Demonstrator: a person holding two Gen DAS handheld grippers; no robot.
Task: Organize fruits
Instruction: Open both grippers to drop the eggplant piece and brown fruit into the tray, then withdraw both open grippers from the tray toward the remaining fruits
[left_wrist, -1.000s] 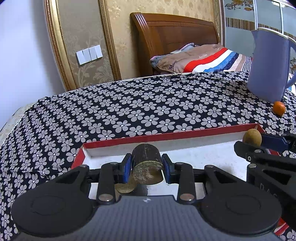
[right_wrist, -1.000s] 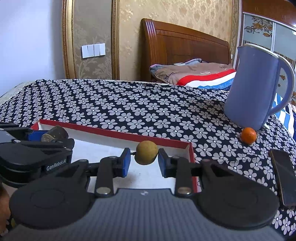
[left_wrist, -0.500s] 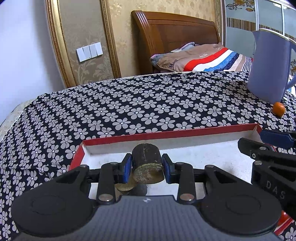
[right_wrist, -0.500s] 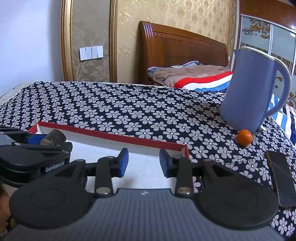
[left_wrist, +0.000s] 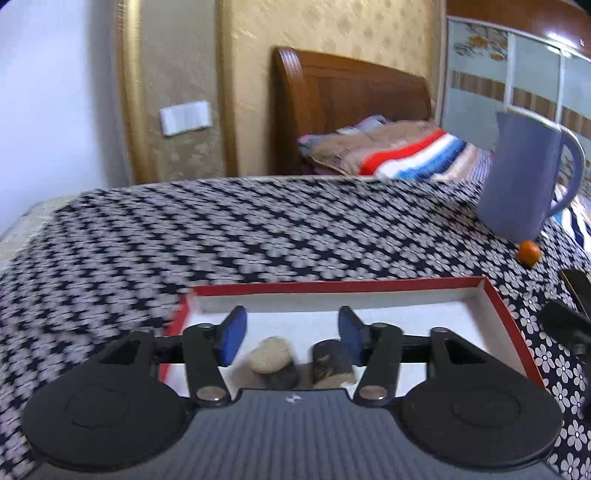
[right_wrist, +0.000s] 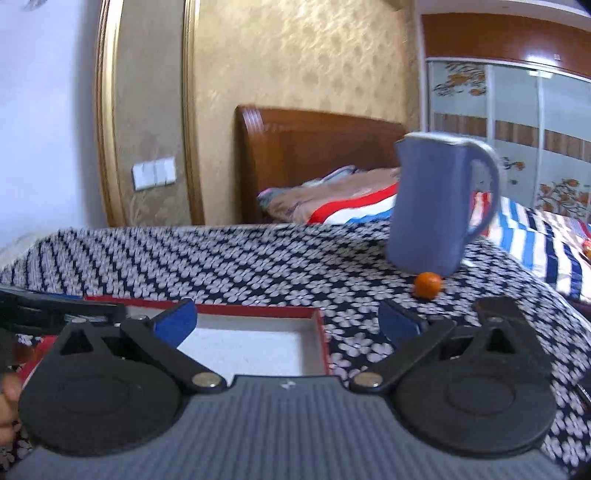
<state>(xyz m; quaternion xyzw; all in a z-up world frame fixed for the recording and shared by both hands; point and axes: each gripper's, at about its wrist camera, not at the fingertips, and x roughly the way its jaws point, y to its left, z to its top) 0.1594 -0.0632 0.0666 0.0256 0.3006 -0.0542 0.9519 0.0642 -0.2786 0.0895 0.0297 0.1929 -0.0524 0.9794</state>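
- Surroundings: floral cloth (left_wrist: 258, 236) covers the tabletop; blue jug (left_wrist: 524, 177) upright at right of the left view, center-right in the right view (right_wrist: 439, 206). Bed headboard (left_wrist: 351, 110) and folded striped blanket (left_wrist: 388, 151) behind it. Wall switch (left_wrist: 185, 117) upper left.
- Dark flat thing at the right edge of the left view, likely a phone (left_wrist: 580, 291); cannot tell for sure.
- One orange (left_wrist: 529, 252) on the cloth just in front of the jug base, outside the box; also seen in the right view (right_wrist: 427, 285).
- One red-rimmed box (left_wrist: 332, 288), white inside, lower center of the left view; its right corner sits lower center in the right view (right_wrist: 318, 332).
- Box contents visible: two dark cut pieces (left_wrist: 273, 360) (left_wrist: 330, 363) lying side by side near the front edge, partly hidden by the tool body. The rest of the box floor in view is bare.
- Left tool (left_wrist: 291, 332): jaws opening, apart from both pieces, gripping nothing; pieces lie below, between the pads.
- Right tool (right_wrist: 288, 321): jaws opening, spread wide, nothing between them. It hangs over the box's right corner; orange and jug lie ahead, unobstructed.
- Left tool's black arm shows at the left edge of the right view (right_wrist: 55, 314); both views motion-blurred.
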